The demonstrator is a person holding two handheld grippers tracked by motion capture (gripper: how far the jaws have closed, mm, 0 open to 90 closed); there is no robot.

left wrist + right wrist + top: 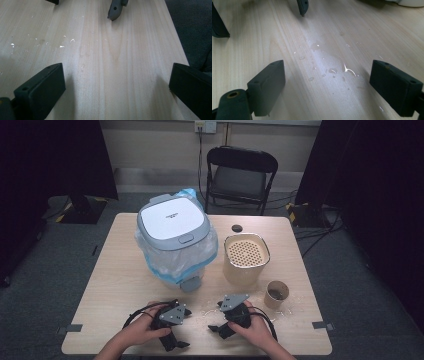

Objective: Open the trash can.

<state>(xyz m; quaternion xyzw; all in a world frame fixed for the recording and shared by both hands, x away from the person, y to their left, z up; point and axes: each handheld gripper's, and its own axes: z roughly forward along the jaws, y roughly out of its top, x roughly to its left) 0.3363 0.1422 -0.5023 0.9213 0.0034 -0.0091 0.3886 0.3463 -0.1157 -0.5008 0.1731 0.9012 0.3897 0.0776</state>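
Note:
My left gripper (177, 341) lies low over the wooden table (115, 285) near its front edge, held by a hand, and points right. Its jaws stand wide apart in the left gripper view, so the left gripper (116, 83) is open over bare wood. My right gripper (217, 329) faces it from a short way off, also in a hand. The right gripper (329, 80) is open too, with only wet spots (332, 71) on the wood between its jaws. Each gripper view catches the other gripper's jaw tip, a dark one (115, 11) and another (302, 6), farther off.
A white and grey lidded appliance (174, 222) wrapped in clear plastic stands at the table's middle back. To its right are a beige pot with a perforated insert (246, 255), a small brown cup (276, 293) and a black cap (236, 228). A folding chair (240, 175) stands behind the table.

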